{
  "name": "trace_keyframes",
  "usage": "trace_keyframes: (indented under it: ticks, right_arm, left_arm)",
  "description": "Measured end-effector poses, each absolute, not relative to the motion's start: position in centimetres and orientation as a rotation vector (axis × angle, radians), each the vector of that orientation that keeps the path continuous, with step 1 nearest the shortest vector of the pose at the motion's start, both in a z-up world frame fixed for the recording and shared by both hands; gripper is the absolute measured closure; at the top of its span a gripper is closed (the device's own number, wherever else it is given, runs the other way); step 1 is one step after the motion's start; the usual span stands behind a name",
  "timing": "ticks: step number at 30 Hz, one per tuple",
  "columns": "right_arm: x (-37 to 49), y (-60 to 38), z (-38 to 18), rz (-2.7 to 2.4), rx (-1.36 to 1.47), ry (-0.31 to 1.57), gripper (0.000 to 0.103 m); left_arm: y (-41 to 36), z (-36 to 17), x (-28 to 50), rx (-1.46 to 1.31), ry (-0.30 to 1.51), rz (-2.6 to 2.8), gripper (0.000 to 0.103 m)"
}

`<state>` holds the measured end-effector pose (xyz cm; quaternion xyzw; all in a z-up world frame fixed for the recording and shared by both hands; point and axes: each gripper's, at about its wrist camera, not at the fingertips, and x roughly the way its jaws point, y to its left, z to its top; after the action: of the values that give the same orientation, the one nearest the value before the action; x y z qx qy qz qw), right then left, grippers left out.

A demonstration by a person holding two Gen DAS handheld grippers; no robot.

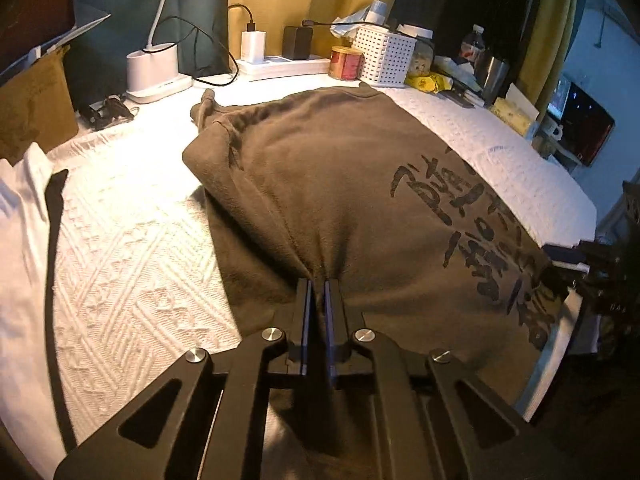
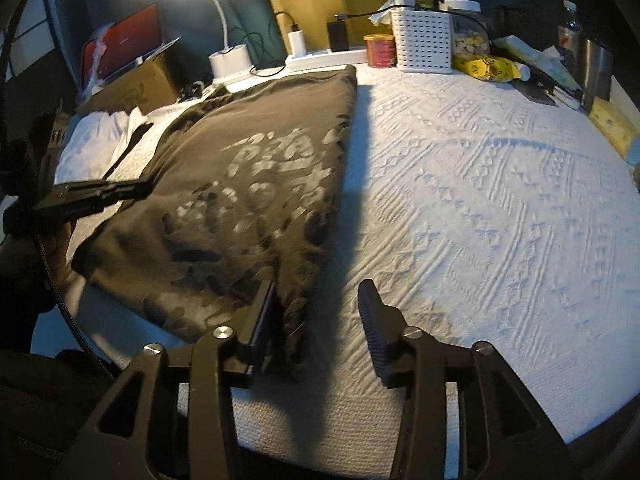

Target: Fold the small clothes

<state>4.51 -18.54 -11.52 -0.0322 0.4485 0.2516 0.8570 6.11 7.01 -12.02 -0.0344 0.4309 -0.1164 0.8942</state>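
Note:
A brown T-shirt (image 1: 340,184) with dark printed characters lies folded lengthwise on the white textured cover (image 1: 132,264). My left gripper (image 1: 319,282) is shut on a pinch of the brown T-shirt's cloth near its front edge, and creases run out from the pinch. In the right wrist view the T-shirt (image 2: 248,184) lies left of centre, with the left gripper (image 2: 146,187) at its left edge. My right gripper (image 2: 318,288) stands open over the shirt's near right corner. Its left finger (image 2: 264,312) rests beside the folded edge, and its right finger (image 2: 372,320) is over bare cover.
A white garment with a black stripe (image 1: 24,220) lies at the left. Along the back stand a lamp base (image 1: 154,68), a power strip (image 1: 280,66), a red tin (image 1: 346,63), a white perforated basket (image 1: 384,56), a yellow packet (image 2: 486,69) and a cardboard box (image 2: 136,84).

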Motion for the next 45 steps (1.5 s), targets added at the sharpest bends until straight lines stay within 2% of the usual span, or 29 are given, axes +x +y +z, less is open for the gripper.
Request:
trace_keyframes:
  ticks: [5,16,18,20,22,25,29,45]
  right_arm:
    - [5.7,-18.9,-11.8,0.522,-0.039,0.946,0.049]
    - [8.9,-18.4,-11.4,0.546,-0.034,0.951,0.048]
    - [9.3,-18.3,-11.4,0.547,-0.033,0.952,0.048]
    - [9.7,-18.3,-11.4,0.545,-0.028,0.955,0.048]
    - [10.4,-18.3,-11.4,0.543,-0.024,0.958,0.048]
    - [11.4,-18.3,-11.4,0.537,-0.021,0.964,0.047]
    - [12.7,-18.0,-11.5,0.537,-0.024,0.974,0.038]
    - [17.6,-16.9,-12.1,0.526,-0.046,0.985,0.038]
  left_arm:
    - [7.4,-11.6,5.7,-0.069,0.908,-0.205,0.098]
    - [8.3,-10.5,7.3,-0.113,0.906,-0.134,0.095]
    - [8.2,-10.4,7.8,-0.117,0.91,-0.138,0.085]
    - [8.2,-10.3,8.3,-0.132,0.907,-0.143,0.047]
    - [8.2,-10.1,8.7,-0.154,0.897,-0.152,0.038]
    - [8.1,-9.8,9.5,-0.153,0.894,-0.151,0.038]
    - [8.2,-9.9,10.7,-0.156,0.896,-0.151,0.038]
    - [10.3,-11.2,14.9,-0.165,0.921,-0.117,0.037]
